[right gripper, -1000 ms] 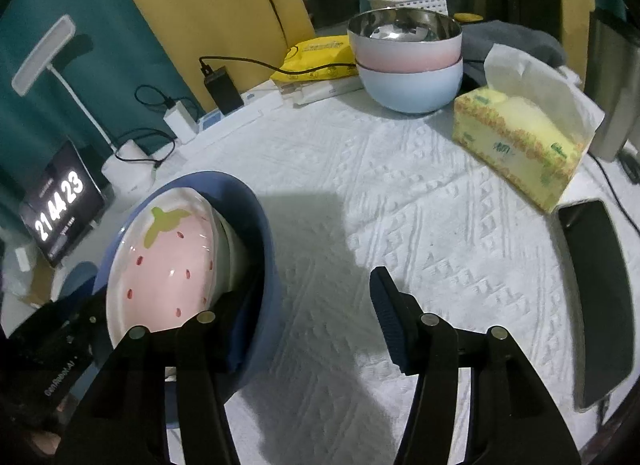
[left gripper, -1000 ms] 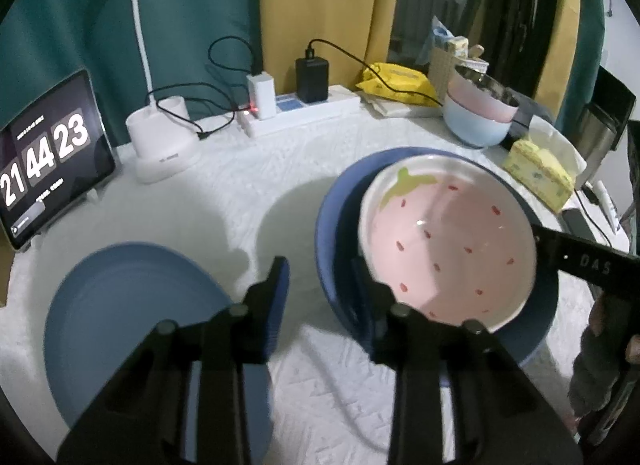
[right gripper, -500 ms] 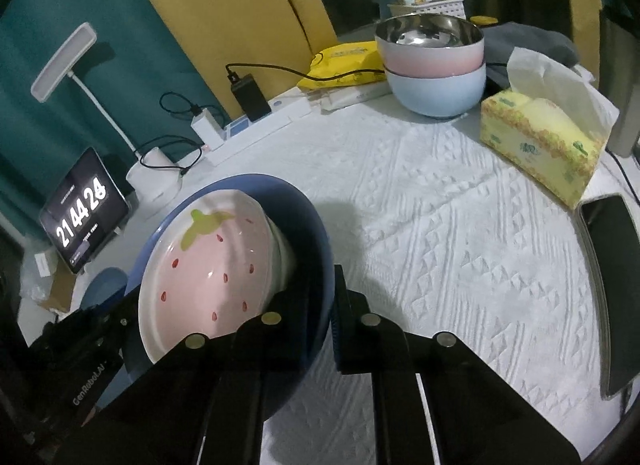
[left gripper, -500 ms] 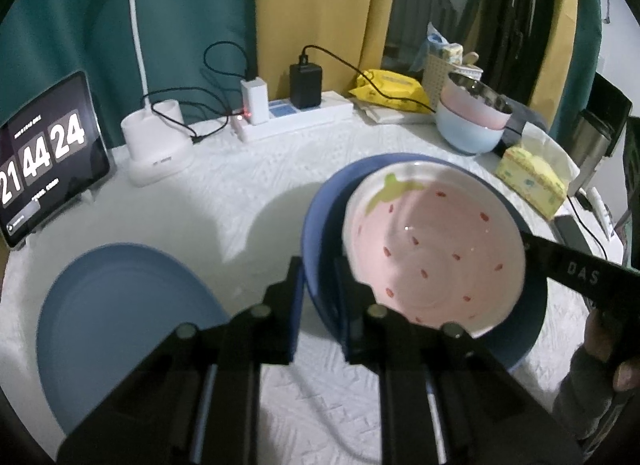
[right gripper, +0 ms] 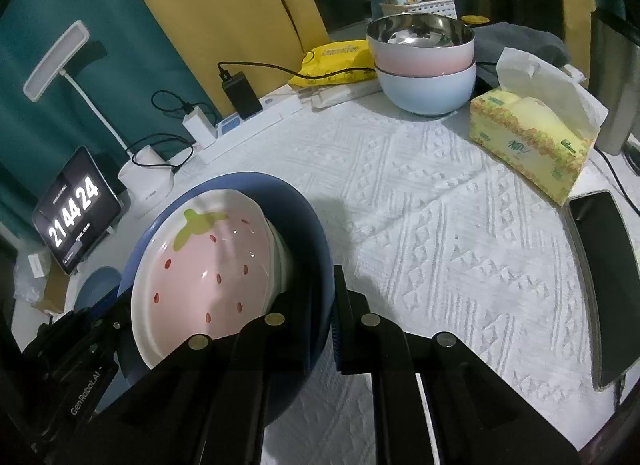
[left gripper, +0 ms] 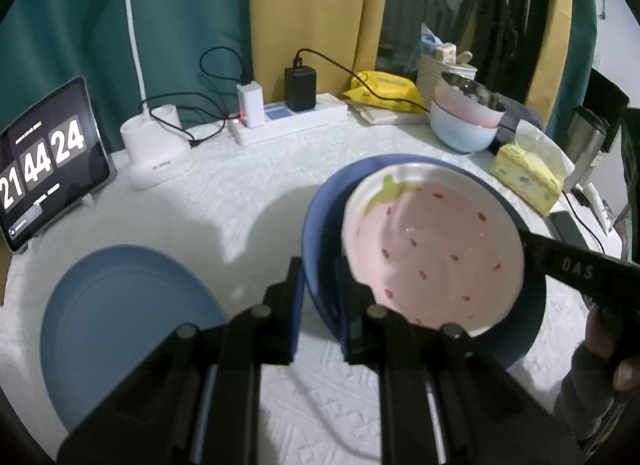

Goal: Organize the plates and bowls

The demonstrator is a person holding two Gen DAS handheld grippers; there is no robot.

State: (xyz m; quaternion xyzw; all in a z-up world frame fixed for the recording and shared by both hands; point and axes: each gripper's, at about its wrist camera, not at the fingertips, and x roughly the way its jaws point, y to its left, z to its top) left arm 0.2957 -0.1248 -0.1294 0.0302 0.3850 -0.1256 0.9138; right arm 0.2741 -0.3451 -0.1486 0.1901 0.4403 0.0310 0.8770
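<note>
While both grippers pinch opposite rims of the dark blue plate, the strawberry bowl sits loose in it, tilted toward one side. The left gripper has its fingers narrowed onto the near rim; the right gripper clamps the far edge likewise. The pair appears lifted off the white-clothed surface. Any uneven raise could slide the bowl off — nothing holds it. A thin rim grip may also slip. The lighter blue plate lies flat nearby, a likely stacking spot — misjudged lowering could knock it.
</note>
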